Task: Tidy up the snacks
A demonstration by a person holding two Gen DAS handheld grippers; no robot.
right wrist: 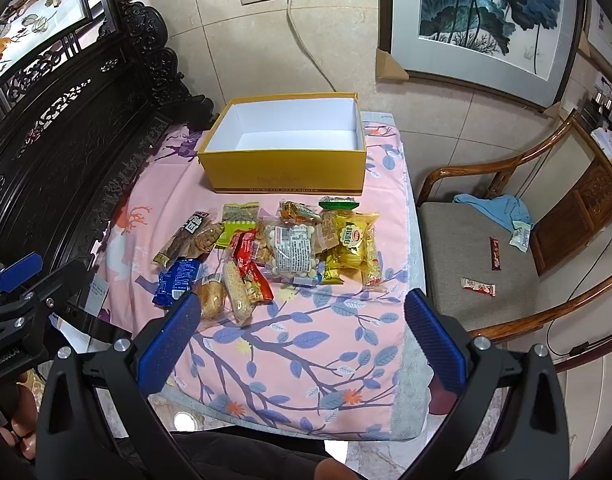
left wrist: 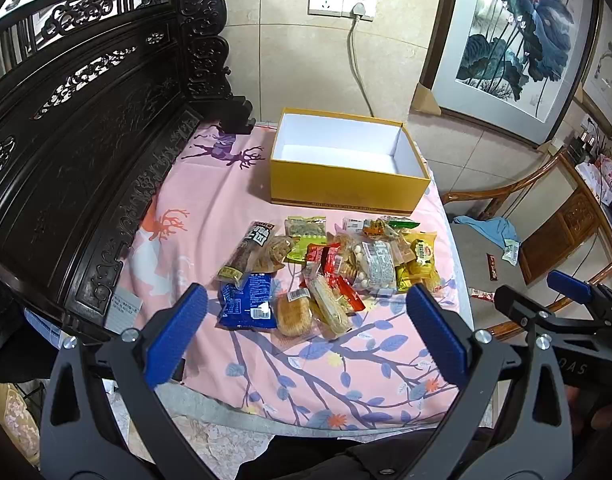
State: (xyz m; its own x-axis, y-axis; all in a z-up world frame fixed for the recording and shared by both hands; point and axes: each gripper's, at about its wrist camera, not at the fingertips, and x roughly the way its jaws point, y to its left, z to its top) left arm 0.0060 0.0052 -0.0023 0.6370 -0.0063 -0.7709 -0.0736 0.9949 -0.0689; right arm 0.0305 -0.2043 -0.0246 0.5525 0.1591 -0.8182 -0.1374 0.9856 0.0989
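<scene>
Pink cloth (left wrist: pixel 210 200), printed with deer and blue leafy branches, is covering a table that is filling most of both views. At its far edge a yellow box (left wrist: pixel 341 184) with a white inside is sitting open and empty, its long side running left to right. Between the box and the near edge, a heap of snack packets (left wrist: pixel 329 268) is lying spread in a band that also runs left to right, with the box just beyond it.

Both tools are hovering over the near part of the cloth and tilting downward, holding nothing. The left gripper (left wrist: pixel 306 328) is standing with its blue pads spread as wide as they go; the right gripper (right wrist: pixel 302 332) is doing the same.

The heap is lying ahead of both. Nearest the left gripper are a blue packet (left wrist: pixel 246 300) and a pale wrapped cake (left wrist: pixel 292 314), just beyond its pads. The right gripper seems better placed for the yellow packets (right wrist: pixel 351 246) at the right end of the heap. Any lift will probably be carrying a packet straight away from the person, over the heap, into the box.
</scene>
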